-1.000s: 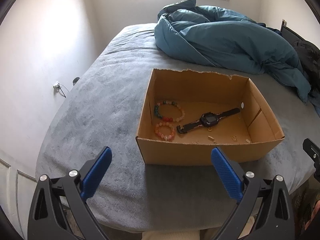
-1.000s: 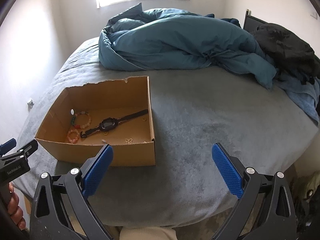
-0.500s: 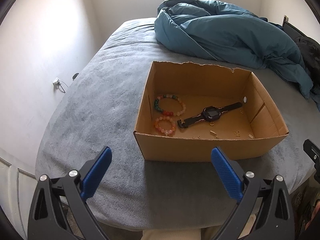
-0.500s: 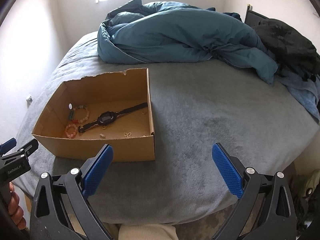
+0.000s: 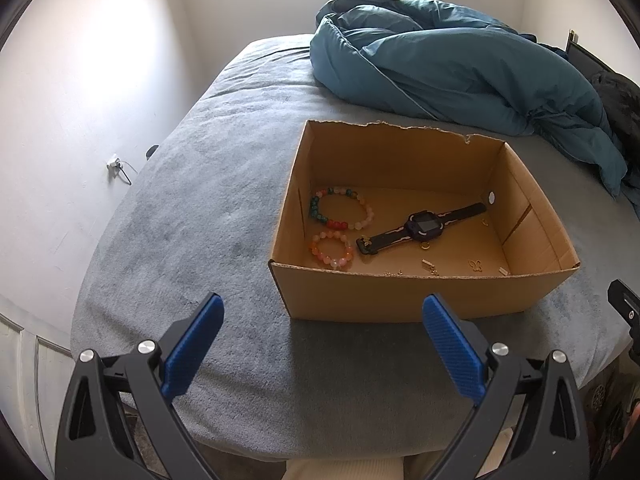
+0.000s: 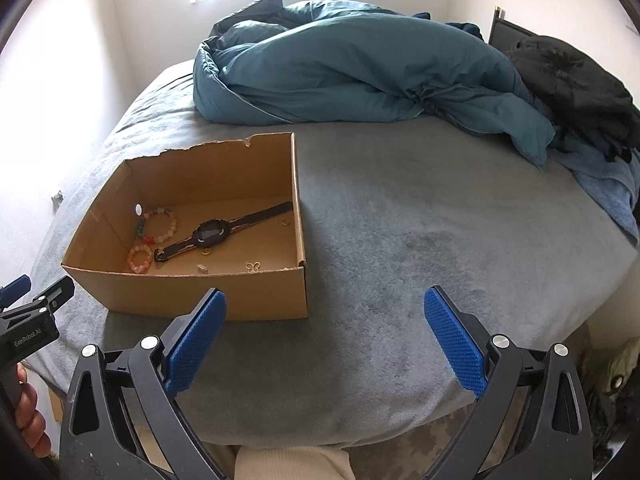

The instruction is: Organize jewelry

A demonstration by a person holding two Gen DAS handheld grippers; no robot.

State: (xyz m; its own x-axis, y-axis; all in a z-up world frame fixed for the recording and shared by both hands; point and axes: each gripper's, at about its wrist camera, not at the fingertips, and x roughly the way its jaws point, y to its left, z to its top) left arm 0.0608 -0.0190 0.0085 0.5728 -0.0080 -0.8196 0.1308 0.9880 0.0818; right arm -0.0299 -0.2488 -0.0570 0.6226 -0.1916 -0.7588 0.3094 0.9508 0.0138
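Observation:
An open cardboard box (image 5: 404, 300) (image 6: 240, 300) sits on the grey bed. Inside lie a multicoloured bead bracelet (image 5: 340, 213) (image 6: 158, 225), a smaller orange-pink bead bracelet (image 5: 331, 250) (image 6: 140, 259), a black watch (image 5: 424, 227) (image 6: 218, 233) and several tiny gold pieces, among them a butterfly charm (image 5: 476, 266) (image 6: 253, 267). My left gripper (image 5: 322, 312) hangs open just in front of the box's near wall, nothing between its fingers. My right gripper (image 6: 325, 306) is open too, over bare blanket at the box's near right corner.
A rumpled teal duvet (image 5: 460, 68) (image 6: 360, 72) lies behind the box, with black clothing (image 6: 572, 80) at the far right. The grey bed cover (image 6: 440, 220) stretches bare right of the box. A white wall (image 5: 80, 100) runs along the left; the bed edge is close below both grippers.
Both grippers have risen and tilted down, so the box's floor shows more fully. Their jaws stayed open and the jewelry has not moved.

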